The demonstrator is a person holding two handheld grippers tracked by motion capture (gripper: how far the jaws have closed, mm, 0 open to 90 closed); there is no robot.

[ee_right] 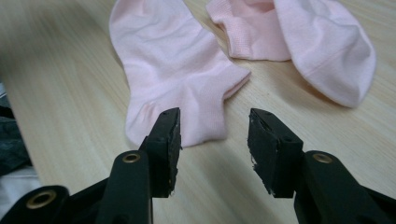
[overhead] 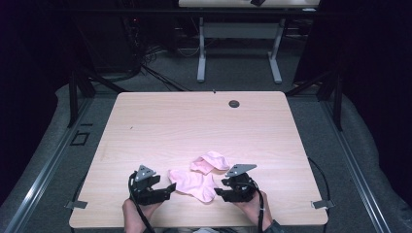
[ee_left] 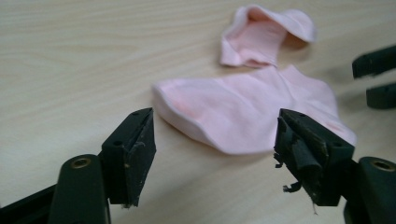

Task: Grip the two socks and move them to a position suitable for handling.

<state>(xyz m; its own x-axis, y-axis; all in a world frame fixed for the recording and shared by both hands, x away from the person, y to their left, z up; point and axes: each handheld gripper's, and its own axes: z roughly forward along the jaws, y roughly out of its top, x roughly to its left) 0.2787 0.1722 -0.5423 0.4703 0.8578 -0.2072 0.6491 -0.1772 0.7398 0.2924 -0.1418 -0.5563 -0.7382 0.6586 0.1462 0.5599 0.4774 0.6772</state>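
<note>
Pink socks are lying near the table's [overhead: 145, 111] front edge, about midway along it: a flat sock [overhead: 193, 183] and, touching it on the far side, a crumpled sock [overhead: 210, 161]. Left gripper [overhead: 170, 187] and right gripper [overhead: 217, 192] are flanking the flat one, jaws apart and empty, pads pressing on nothing. Judgement: this is looking like the step between grips, so the next move is calling for each gripper to close on one end of the flat sock.
</note>
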